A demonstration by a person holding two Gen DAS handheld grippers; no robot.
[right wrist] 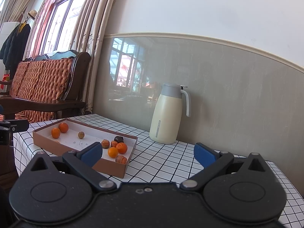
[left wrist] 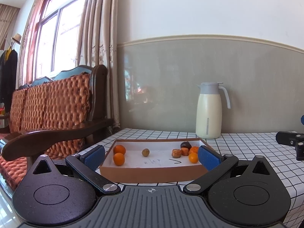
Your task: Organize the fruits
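Fruits sat in shallow cardboard box (left wrist: 152,173) on checked worktop (right wrist: 171,161): two oranges (left wrist: 119,154) left, mixed cluster (right wrist: 115,146) right. Left gripper (left wrist: 152,156) and right gripper (right wrist: 148,153) both had jaws apart, empty. Thermos jug (left wrist: 209,114) behind.

text: handwritten marks on box floor (left wrist: 152,161) | illegible | no other labels readable

Orange fruits (left wrist: 119,149), brown box (left wrist: 152,172), black-gridded white tablecloth (left wrist: 247,152).

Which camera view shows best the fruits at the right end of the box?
The right wrist view: the cluster of fruits lies unobstructed. In the left wrist view the same cluster is partly hidden behind a blue finger.
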